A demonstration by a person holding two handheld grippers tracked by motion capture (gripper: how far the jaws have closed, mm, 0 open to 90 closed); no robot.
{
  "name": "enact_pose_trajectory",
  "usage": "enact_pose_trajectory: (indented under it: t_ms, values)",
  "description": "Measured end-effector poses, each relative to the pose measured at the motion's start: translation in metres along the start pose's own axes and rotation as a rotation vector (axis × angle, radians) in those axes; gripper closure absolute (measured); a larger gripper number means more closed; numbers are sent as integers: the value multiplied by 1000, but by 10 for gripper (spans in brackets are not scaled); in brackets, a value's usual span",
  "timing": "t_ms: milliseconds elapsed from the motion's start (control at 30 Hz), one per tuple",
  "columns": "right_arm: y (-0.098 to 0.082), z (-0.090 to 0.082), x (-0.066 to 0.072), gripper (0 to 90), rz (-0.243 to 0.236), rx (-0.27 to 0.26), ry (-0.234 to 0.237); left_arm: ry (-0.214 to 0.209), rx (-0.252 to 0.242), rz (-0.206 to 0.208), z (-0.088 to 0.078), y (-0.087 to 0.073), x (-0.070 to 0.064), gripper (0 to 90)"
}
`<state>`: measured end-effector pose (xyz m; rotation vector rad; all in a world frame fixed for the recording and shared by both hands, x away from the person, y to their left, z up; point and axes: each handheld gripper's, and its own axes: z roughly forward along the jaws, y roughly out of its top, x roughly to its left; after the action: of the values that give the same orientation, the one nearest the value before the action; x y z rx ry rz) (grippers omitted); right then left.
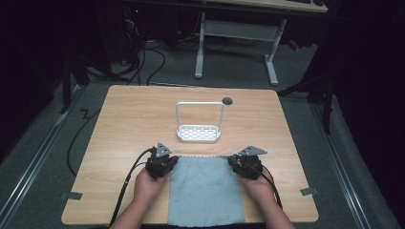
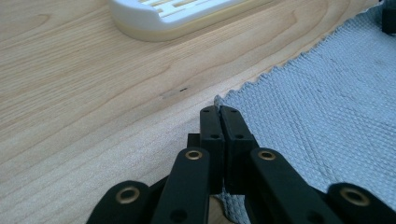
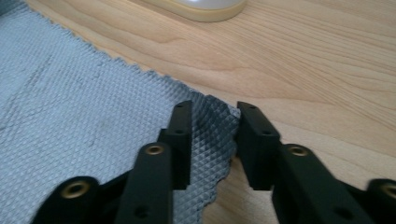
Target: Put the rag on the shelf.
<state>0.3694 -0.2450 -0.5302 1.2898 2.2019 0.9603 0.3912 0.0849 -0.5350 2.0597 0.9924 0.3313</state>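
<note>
A grey waffle-weave cloth (image 1: 205,191) lies flat at the near edge of the wooden table (image 1: 133,114), between the person's two hands. My left gripper (image 1: 172,161) is at the cloth's far left corner. In the left gripper view its jaws (image 2: 219,114) are pressed together on the edge of the cloth (image 2: 317,102). My right gripper (image 1: 234,161) is at the far right corner. In the right gripper view its jaws (image 3: 212,109) stand apart, with the corner of the cloth (image 3: 70,93) puckered up between them.
A white slotted rack (image 1: 199,134) with a tall wire handle stands just beyond the cloth, at mid-table; its base shows in the left gripper view (image 2: 154,16) and the right gripper view (image 3: 205,9). A dark round hole (image 1: 227,101) sits behind it. Bare wood lies left and right.
</note>
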Motion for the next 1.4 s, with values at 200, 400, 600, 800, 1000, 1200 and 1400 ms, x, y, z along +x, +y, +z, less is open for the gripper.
enact_pose_trajectory:
  t_ms: [200,400,600,800,1000,1200,1400]
  values:
    - [0,0,3,885,5,-1,36,-9,3,-1,-1,0,1,892]
    - [1,-1,5,889,-6,-14,43,-3,0,1,-2,-1,1,895]
    - [3,-7,8,890,-15,-49,45,-10,-30,-9,-6,-1,1,895]
    - [5,-15,11,891,-13,-96,51,-19,-84,-20,-16,-1,1,895]
    - [9,-27,15,890,-8,-170,68,-30,-155,-27,-29,3,-4,897]
    - [15,-43,21,890,-13,-235,70,-35,-215,-21,-42,9,-10,897]
    - [25,-62,26,890,-26,-319,62,-33,-306,-16,-65,17,-12,898]
